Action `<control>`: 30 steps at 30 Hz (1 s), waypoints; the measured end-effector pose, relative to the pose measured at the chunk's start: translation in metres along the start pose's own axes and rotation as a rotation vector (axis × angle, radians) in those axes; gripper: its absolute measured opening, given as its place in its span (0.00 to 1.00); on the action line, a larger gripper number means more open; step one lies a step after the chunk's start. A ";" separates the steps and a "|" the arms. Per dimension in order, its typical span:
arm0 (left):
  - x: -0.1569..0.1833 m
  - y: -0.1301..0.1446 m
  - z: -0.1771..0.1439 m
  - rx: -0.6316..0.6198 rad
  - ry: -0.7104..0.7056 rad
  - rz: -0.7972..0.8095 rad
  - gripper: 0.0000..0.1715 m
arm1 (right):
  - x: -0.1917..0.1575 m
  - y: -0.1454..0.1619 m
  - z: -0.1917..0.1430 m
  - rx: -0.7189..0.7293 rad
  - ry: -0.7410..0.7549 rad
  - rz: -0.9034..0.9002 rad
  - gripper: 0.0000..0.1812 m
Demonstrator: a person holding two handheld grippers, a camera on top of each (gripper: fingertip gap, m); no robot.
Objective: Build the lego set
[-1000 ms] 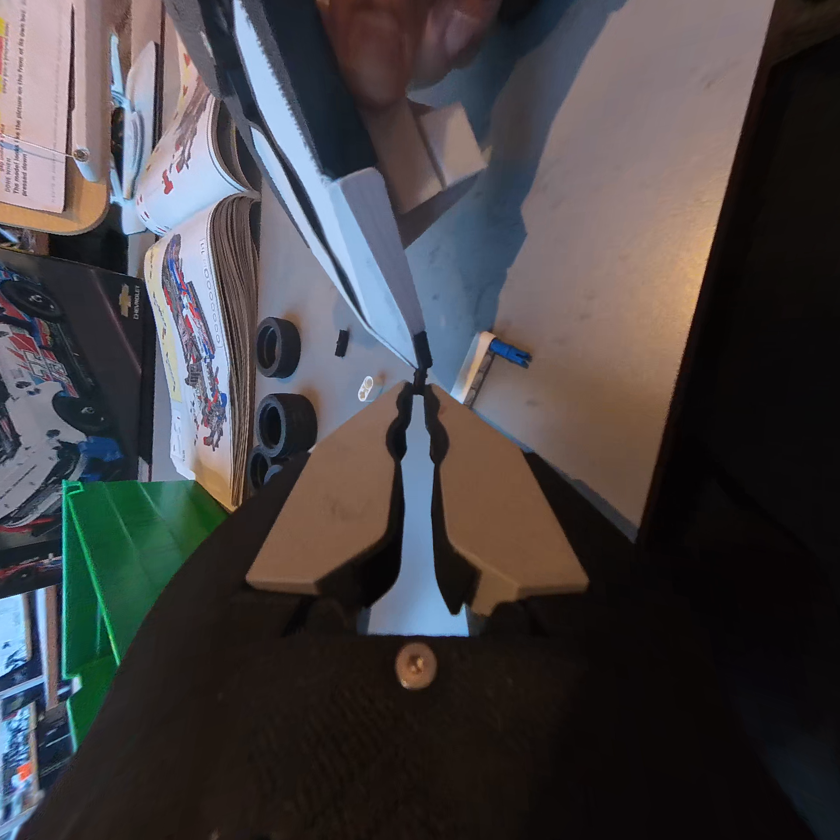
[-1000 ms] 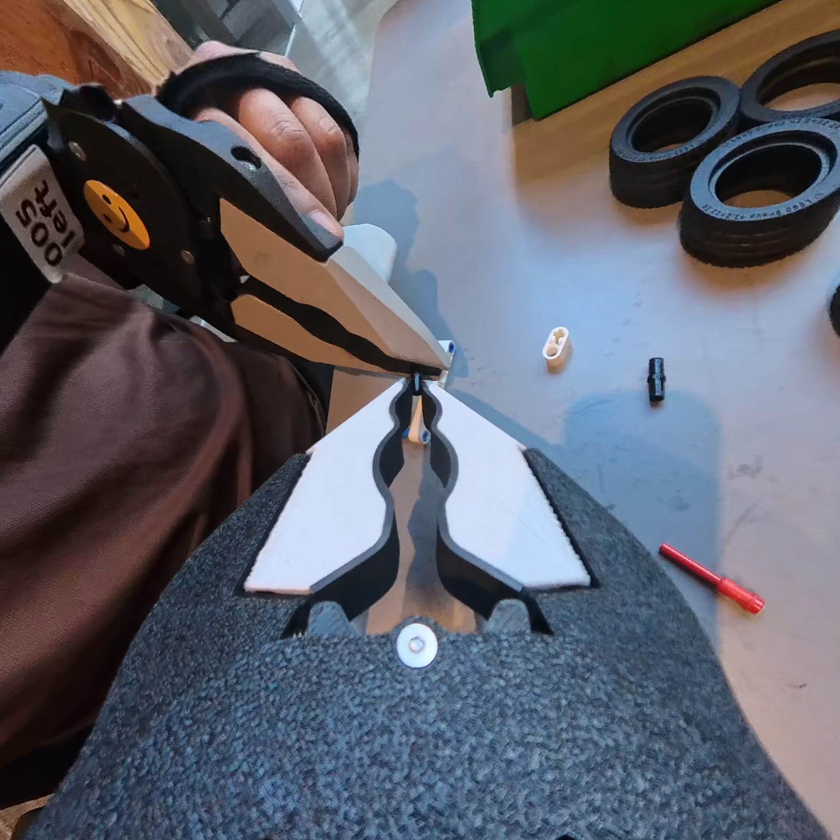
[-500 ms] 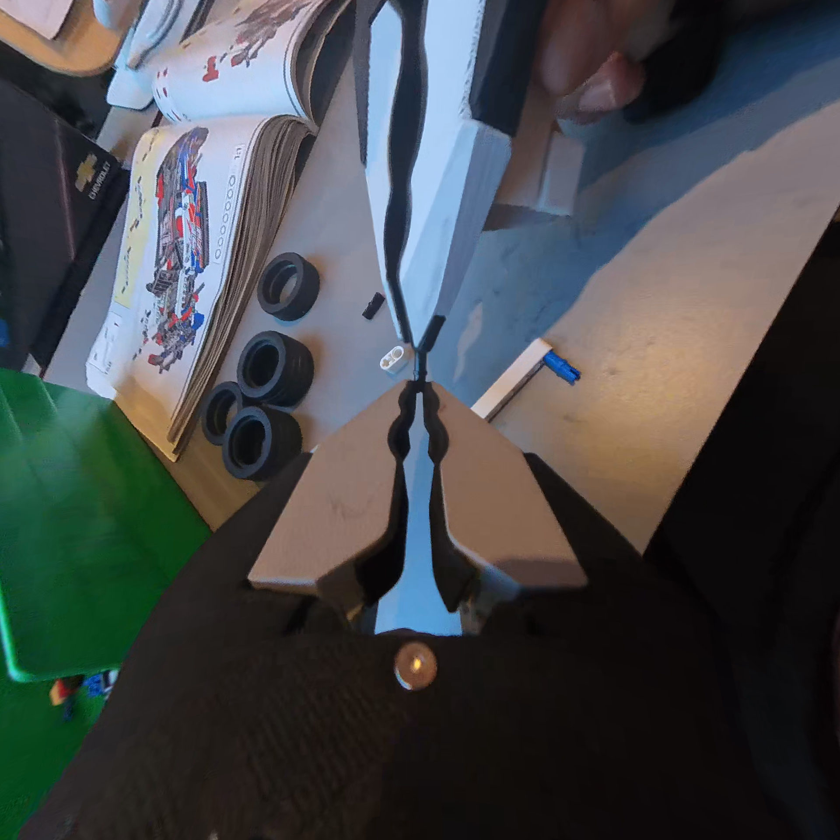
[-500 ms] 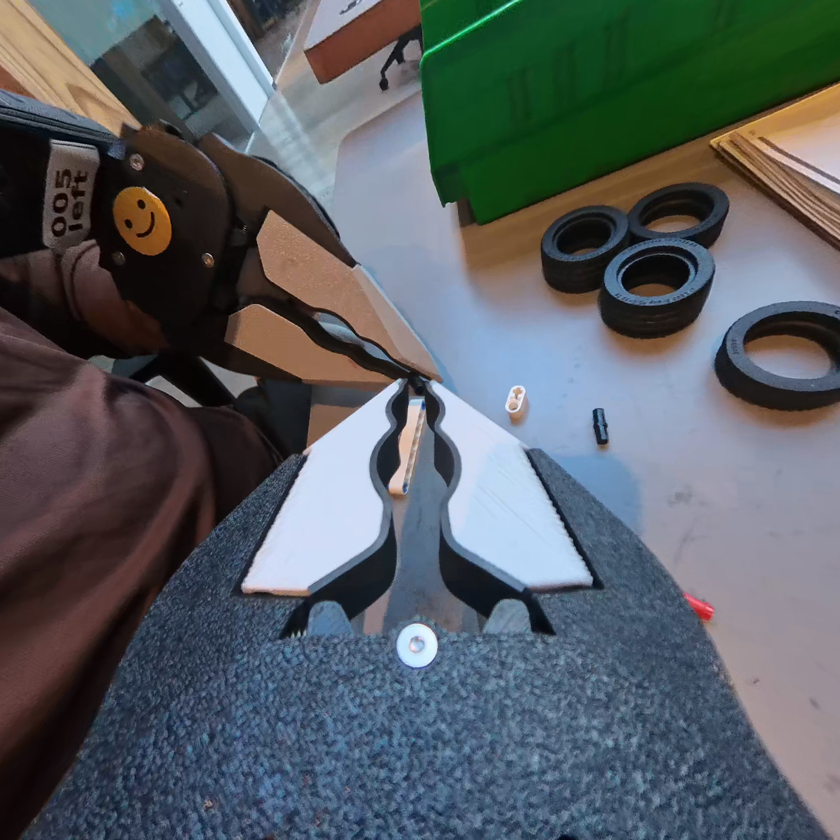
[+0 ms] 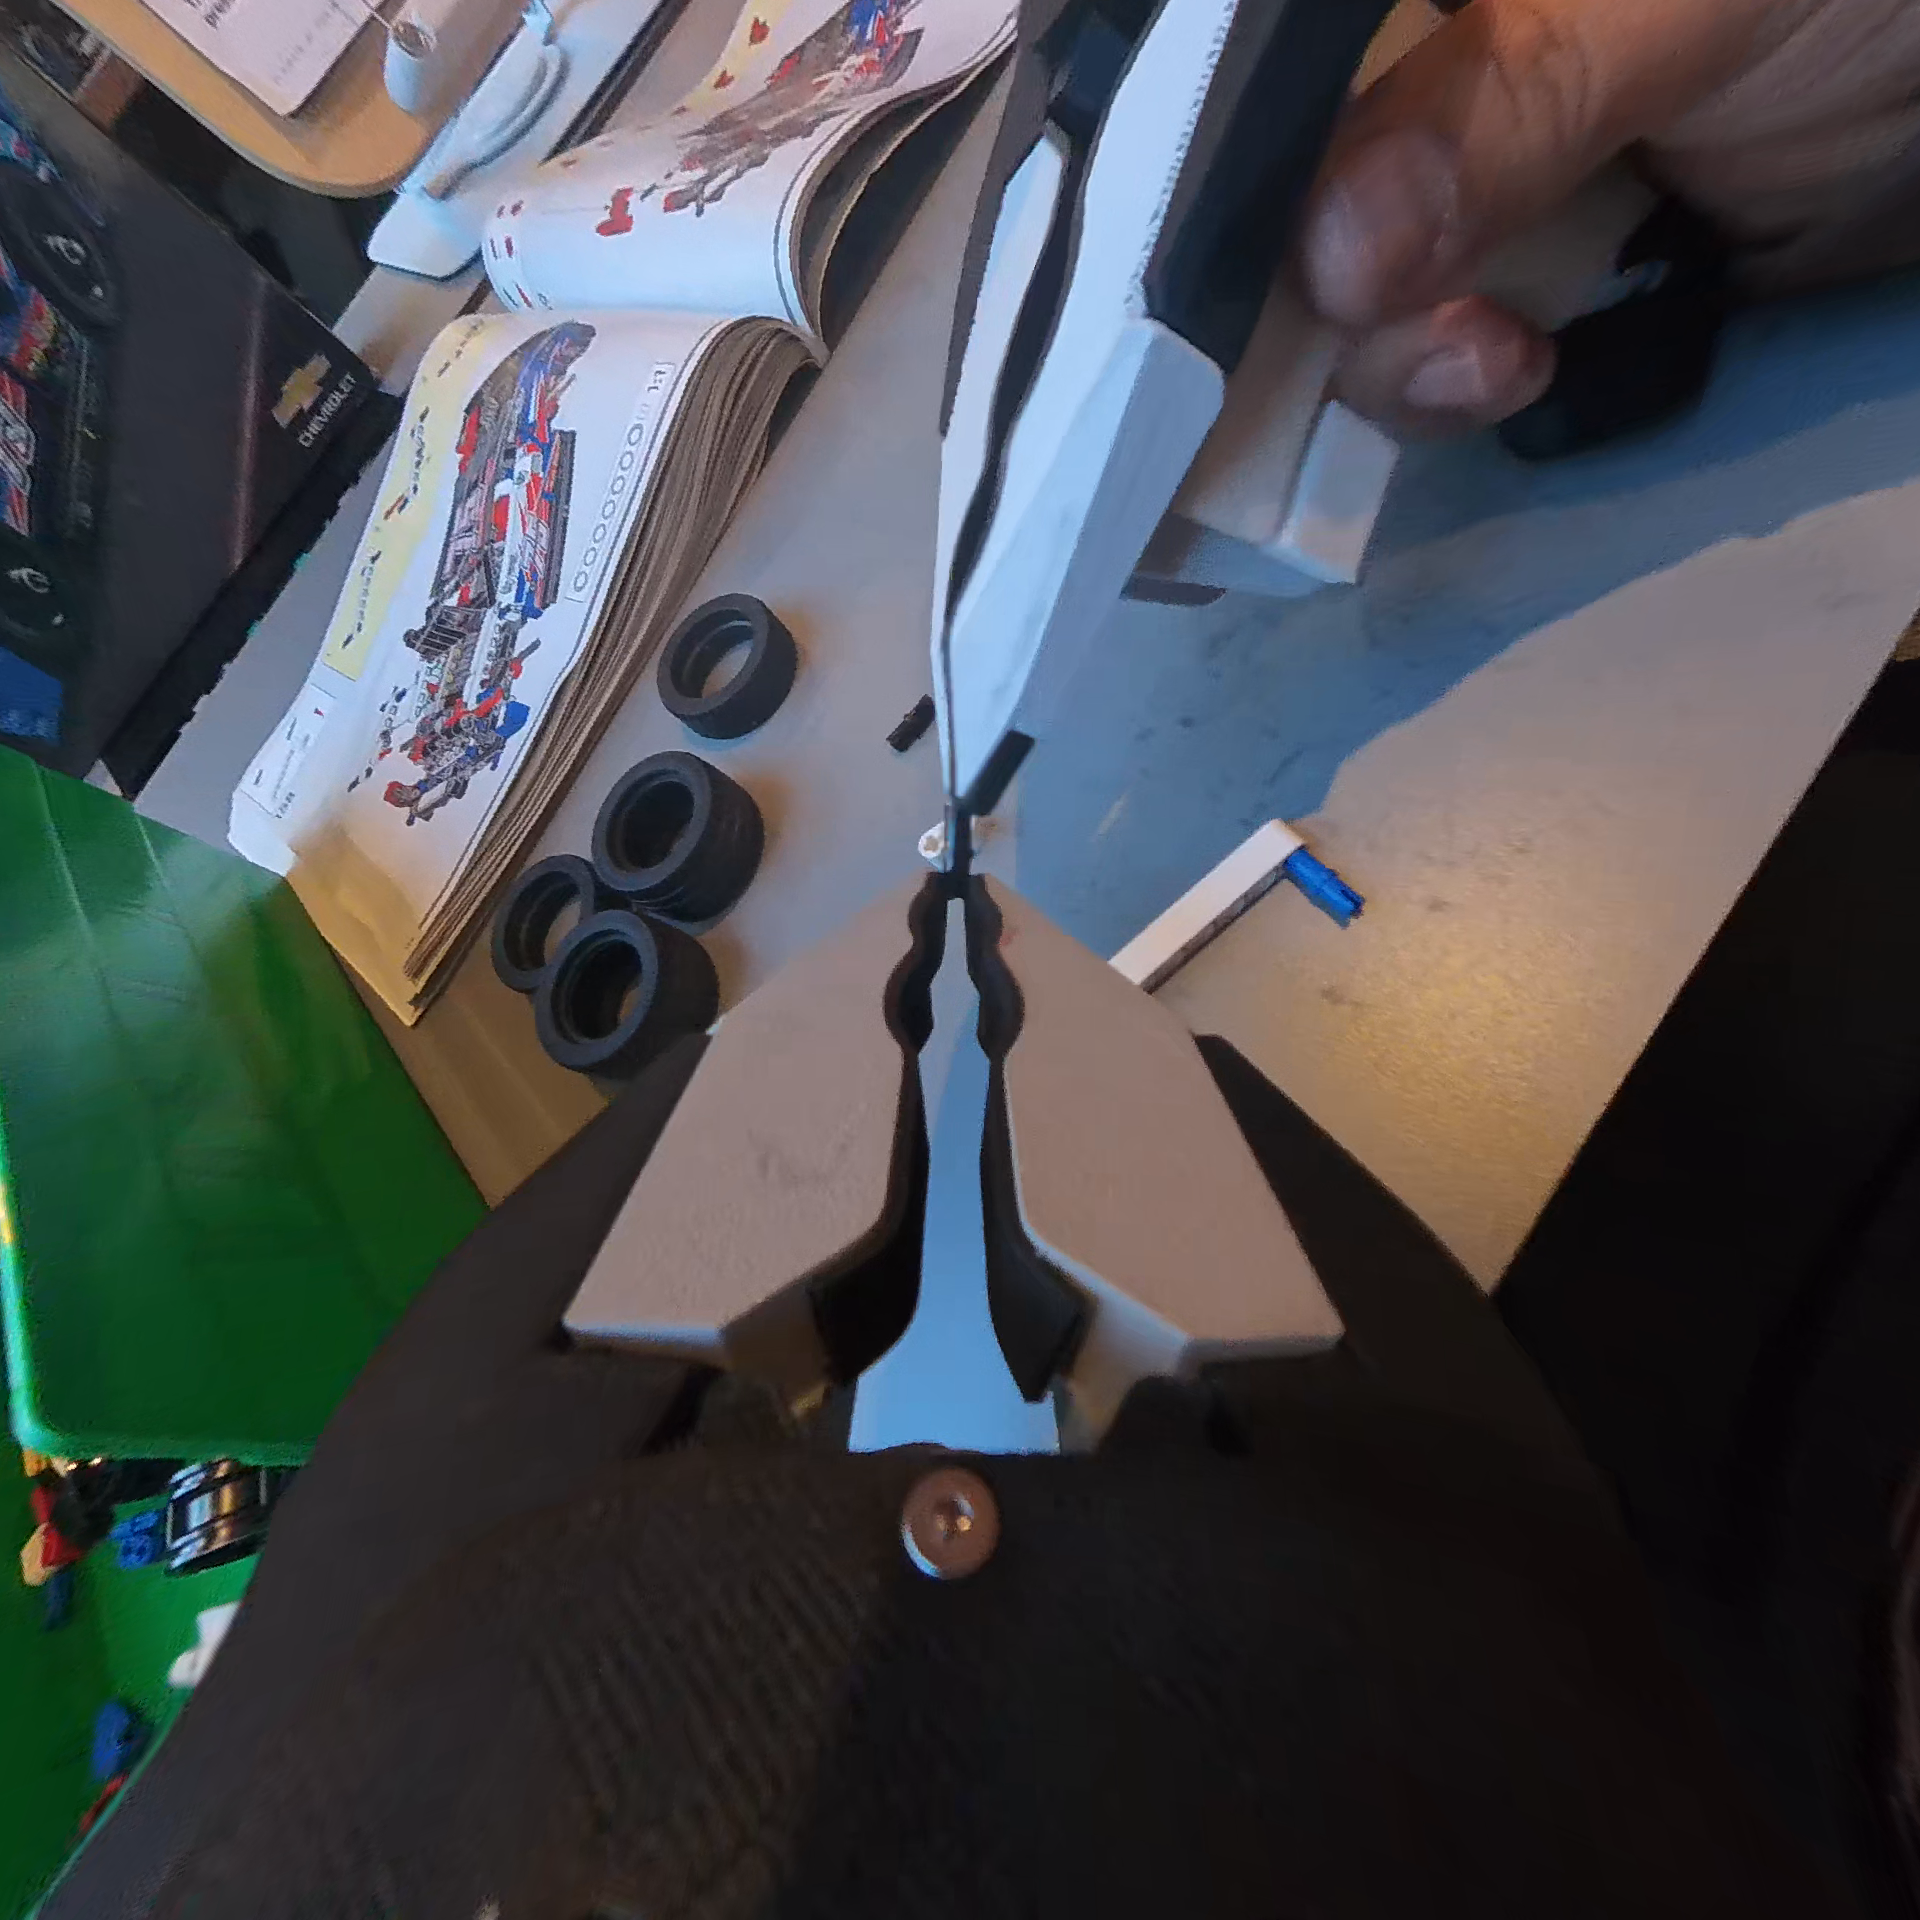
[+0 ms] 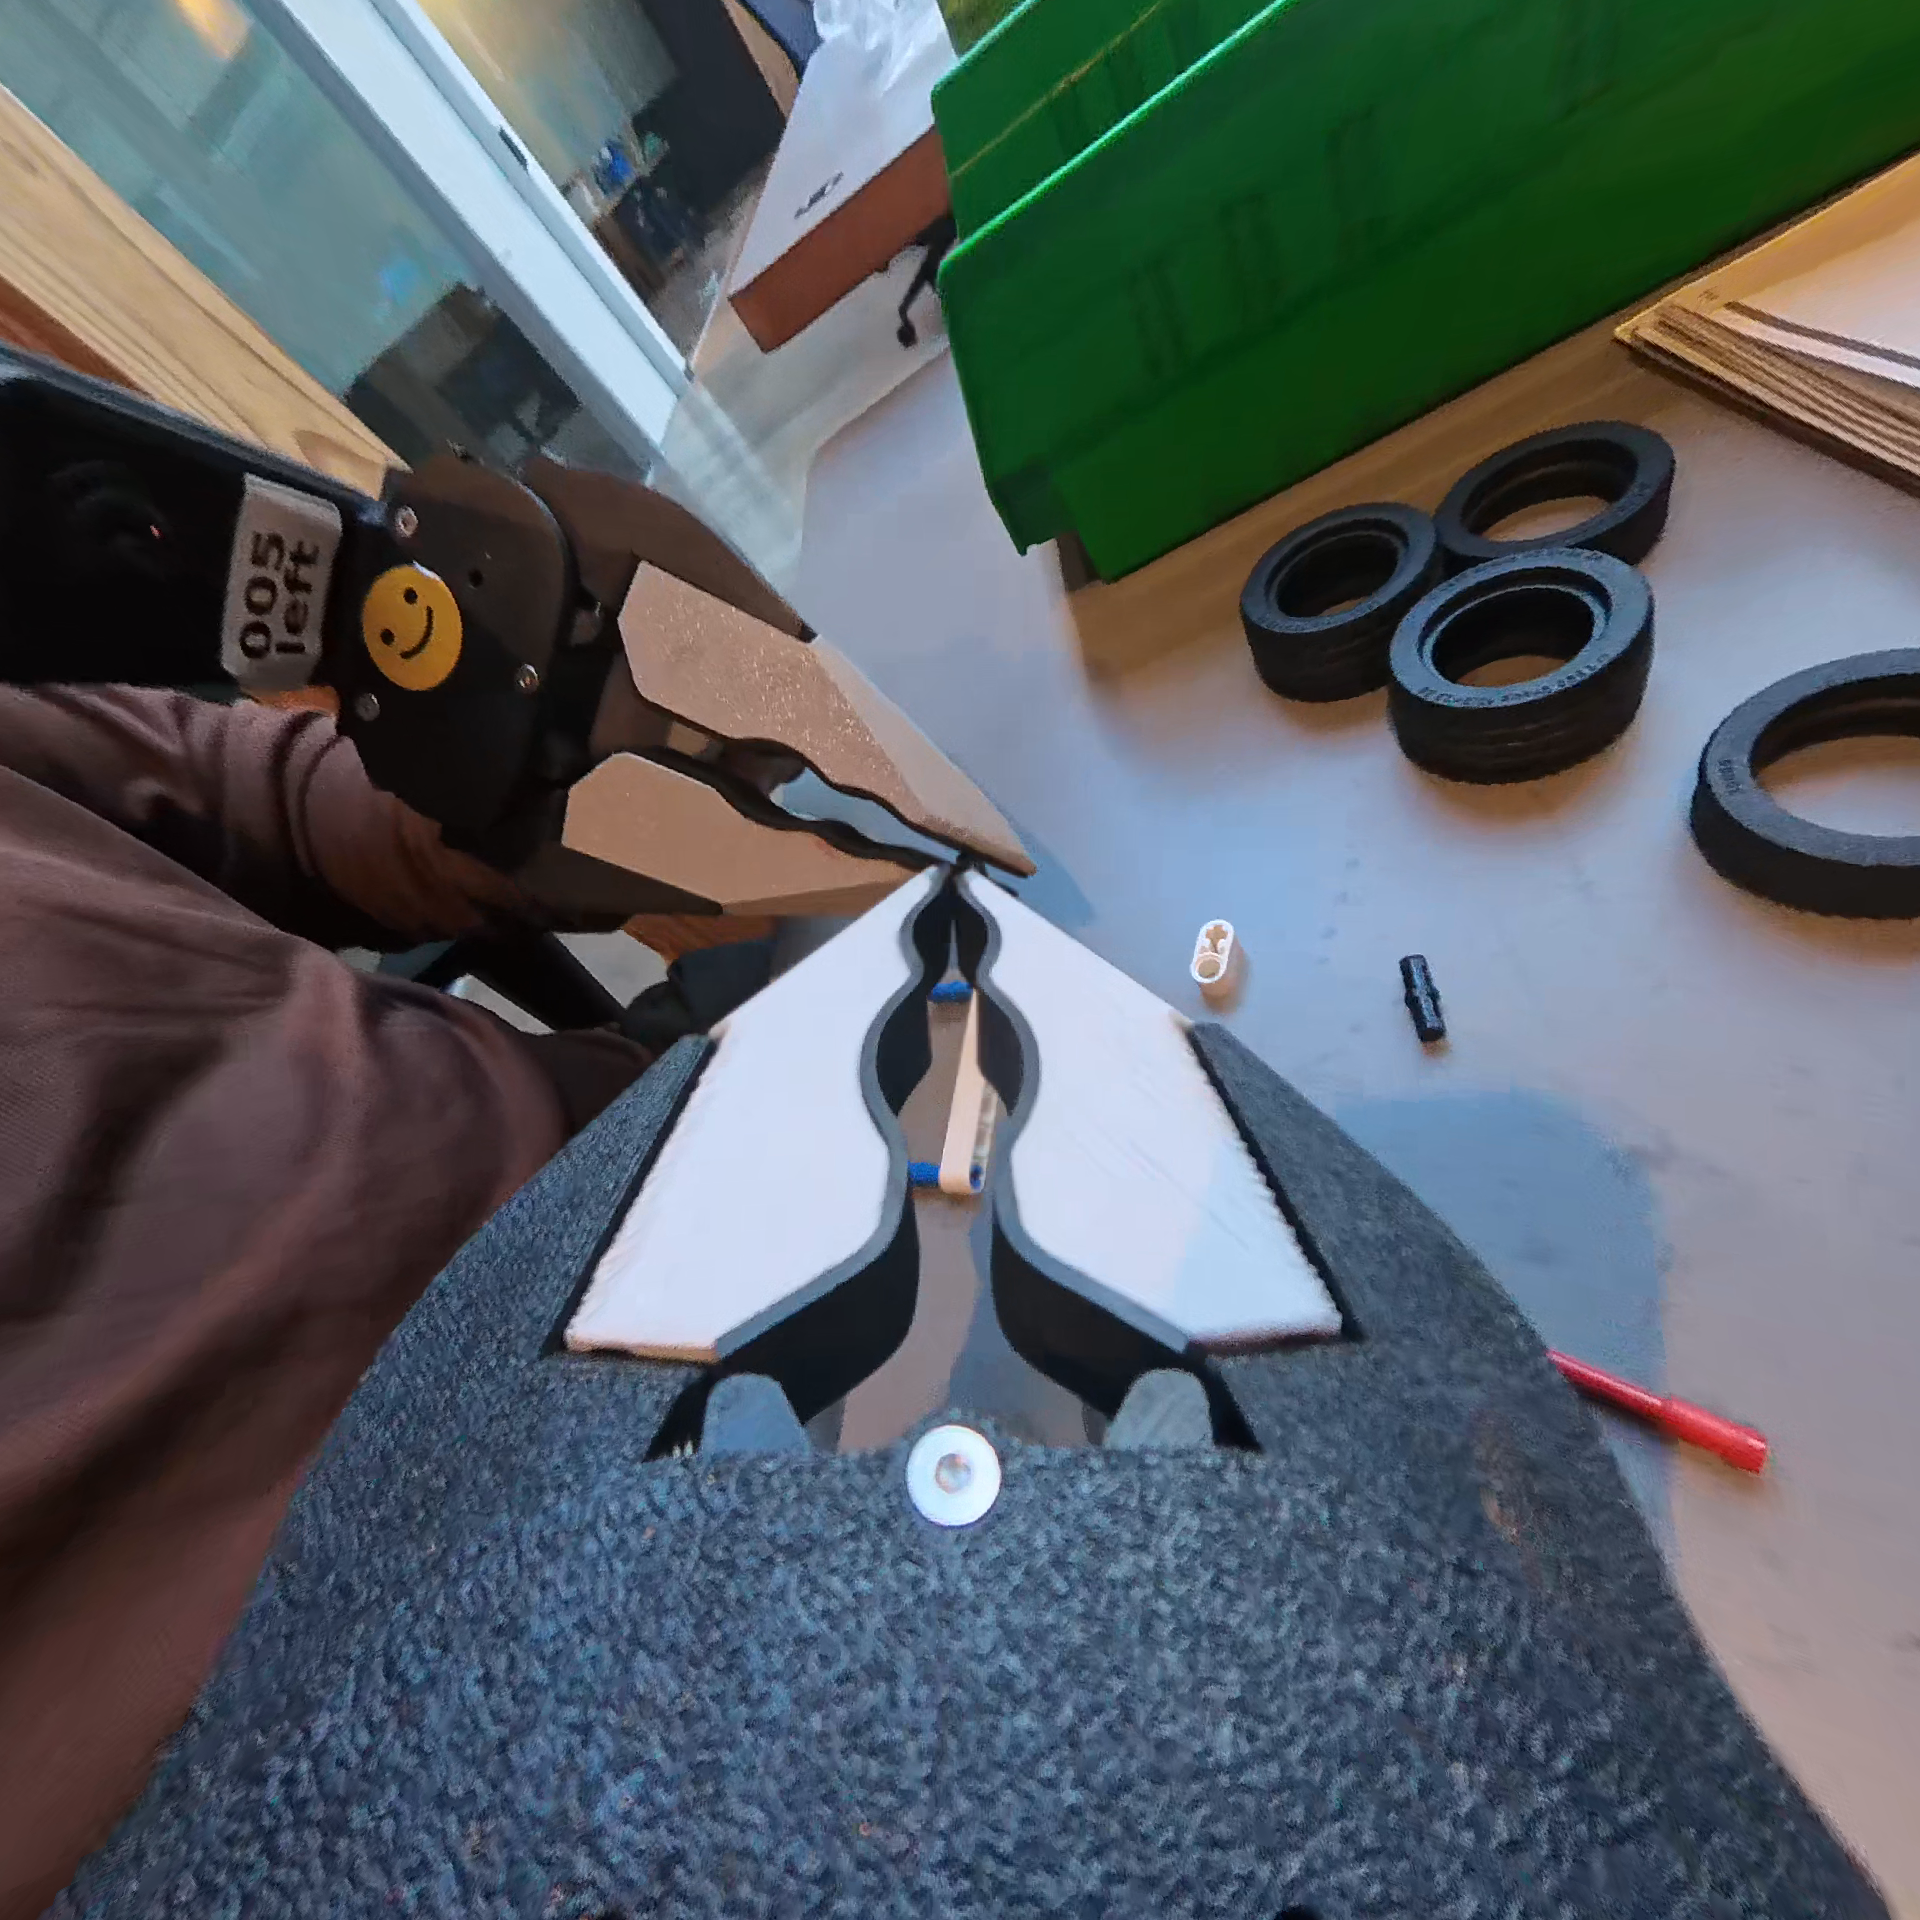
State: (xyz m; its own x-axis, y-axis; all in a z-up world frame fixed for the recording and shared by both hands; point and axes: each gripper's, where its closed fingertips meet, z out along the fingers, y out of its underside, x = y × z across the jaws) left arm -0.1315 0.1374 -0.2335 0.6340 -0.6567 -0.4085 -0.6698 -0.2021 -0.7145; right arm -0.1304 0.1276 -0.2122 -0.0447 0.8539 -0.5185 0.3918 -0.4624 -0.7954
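My left gripper (image 5: 951, 883) and right gripper (image 6: 954, 873) meet tip to tip above the table, both shut. A small thin black part (image 5: 954, 831) is pinched between the two tips; it also shows in the right wrist view (image 6: 962, 864) as a tiny dark speck. The right gripper (image 5: 971, 779) comes down from above in the left wrist view, and the left gripper (image 6: 977, 857) comes in from the left in the right wrist view. A white beam (image 5: 1210, 909) with blue pins (image 5: 1325, 896) lies on the table below, seen through my right fingers (image 6: 966, 1112).
On the table lie a small white connector (image 6: 1214, 951), a black pin (image 6: 1421, 997), a red axle (image 6: 1662, 1413) and several black tyres (image 6: 1517, 665). A green bin (image 6: 1351, 260), an open instruction book (image 5: 499, 623) and the set's box (image 5: 156, 416) stand behind. Less than 4 cm separates the two grippers' tips. The small white connector (image 6: 1214, 951) is about 4 centimetres from my left fingertips.
Both grippers have stayed tip to tip on the black part while rising and turning together. The white beam has stayed on the table.
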 end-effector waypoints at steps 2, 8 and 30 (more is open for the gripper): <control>0.001 0.001 0.001 0.001 -0.002 -0.010 0.00 | 0.002 -0.001 0.000 0.011 0.001 0.026 0.00; 0.000 0.000 0.002 0.011 0.000 -0.043 0.00 | 0.011 -0.001 -0.002 0.008 0.058 0.027 0.03; 0.003 -0.003 0.005 0.032 0.030 -0.149 0.00 | 0.008 0.001 0.000 -0.007 0.030 0.034 0.02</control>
State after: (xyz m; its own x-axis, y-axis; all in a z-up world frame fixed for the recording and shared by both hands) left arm -0.1256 0.1397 -0.2351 0.7129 -0.6430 -0.2798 -0.5565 -0.2760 -0.7836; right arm -0.1298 0.1336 -0.2172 -0.0038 0.8447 -0.5353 0.3987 -0.4896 -0.7755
